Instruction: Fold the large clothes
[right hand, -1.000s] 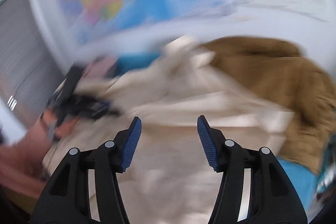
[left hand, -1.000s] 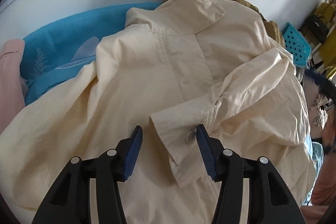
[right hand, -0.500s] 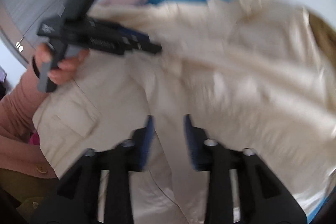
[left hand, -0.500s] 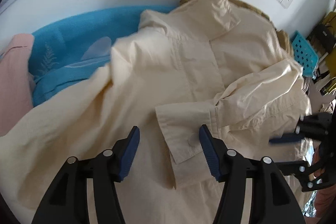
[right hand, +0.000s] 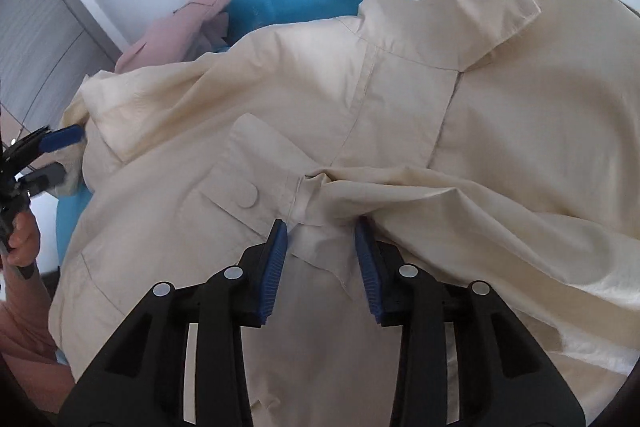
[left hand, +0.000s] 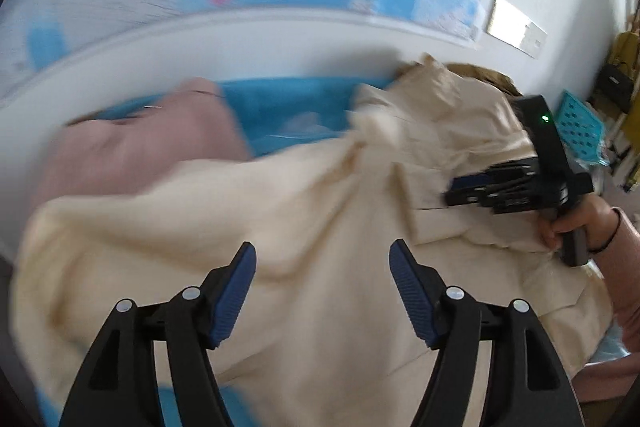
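While both hand-held grippers stand apart over the cream coat [right hand: 400,115], a pink garment [right hand: 176,31] lies beside it.

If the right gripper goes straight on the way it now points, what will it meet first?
Most likely the cuff end of the sleeve of the cream coat. The right gripper has been closing, and its jaws stand on either side of the gathered cloth; contact is unclear.
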### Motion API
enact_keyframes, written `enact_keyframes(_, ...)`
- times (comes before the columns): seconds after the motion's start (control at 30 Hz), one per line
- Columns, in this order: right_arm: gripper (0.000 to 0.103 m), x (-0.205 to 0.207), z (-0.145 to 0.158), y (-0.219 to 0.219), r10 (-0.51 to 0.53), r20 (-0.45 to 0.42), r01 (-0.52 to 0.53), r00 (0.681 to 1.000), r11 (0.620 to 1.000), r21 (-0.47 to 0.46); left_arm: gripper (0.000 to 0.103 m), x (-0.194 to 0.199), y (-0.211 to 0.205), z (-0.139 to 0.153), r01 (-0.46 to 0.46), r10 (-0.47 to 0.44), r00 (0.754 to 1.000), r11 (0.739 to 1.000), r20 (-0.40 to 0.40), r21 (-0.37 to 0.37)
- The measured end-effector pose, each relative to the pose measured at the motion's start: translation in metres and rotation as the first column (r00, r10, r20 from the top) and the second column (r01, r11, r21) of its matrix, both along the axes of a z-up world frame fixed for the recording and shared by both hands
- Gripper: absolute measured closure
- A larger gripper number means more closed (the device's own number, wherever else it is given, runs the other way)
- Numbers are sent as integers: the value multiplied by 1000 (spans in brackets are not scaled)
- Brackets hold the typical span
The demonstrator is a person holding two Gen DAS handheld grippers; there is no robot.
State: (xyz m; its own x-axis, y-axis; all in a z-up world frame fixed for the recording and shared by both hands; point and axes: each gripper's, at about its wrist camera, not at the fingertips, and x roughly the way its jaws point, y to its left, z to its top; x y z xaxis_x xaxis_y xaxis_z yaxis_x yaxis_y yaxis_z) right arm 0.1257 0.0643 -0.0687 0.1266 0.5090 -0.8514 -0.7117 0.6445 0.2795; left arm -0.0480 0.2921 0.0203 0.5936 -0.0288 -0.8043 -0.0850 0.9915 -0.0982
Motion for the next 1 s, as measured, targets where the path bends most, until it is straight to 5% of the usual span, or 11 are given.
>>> enact_keyframes(0.13, 65, -14, 13, -5, 12, 20, -12, 1000, 1000, 6, 31, -33, 33, 19, -118, 115, 992, 992, 55, 56)
enact_keyframes(0.4, 54, -50, 47, -8, 78, 43, -82, 996, 991, 110, 28, -76, 100, 24, -322, 318, 947, 924, 53, 205)
enact_keyframes(0.5, 48, -70, 53, 5, 140, 42, -145, 989, 980, 134, 28, -84, 120, 15, -355, 360, 933, 900, 26, 252)
enact_keyframes(0.67, 46, -94, 53, 27, 217, 37, -220, 976, 965, 142, 28, -83, 136, -10, -337, 367, 928, 900, -62, 276)
enact_keyframes(0.77, 46, -104, 48, 37, 247, 24, -248, 969, 959, 138, 46, -82, 142, -21, -321, 355, 930, 912, -96, 257)
enact_keyframes(0.83, 46, -109, 44, 42, 261, 14, -261, 965, 956, 134, 75, -84, 142, -22, -323, 356, 930, 911, -93, 257)
enact_keyframes(1.0, 46, -115, 43, 42, 273, 11, -272, 962, 952, 144, 84, -93, 135, 12, -352, 362, 932, 902, 8, 249)
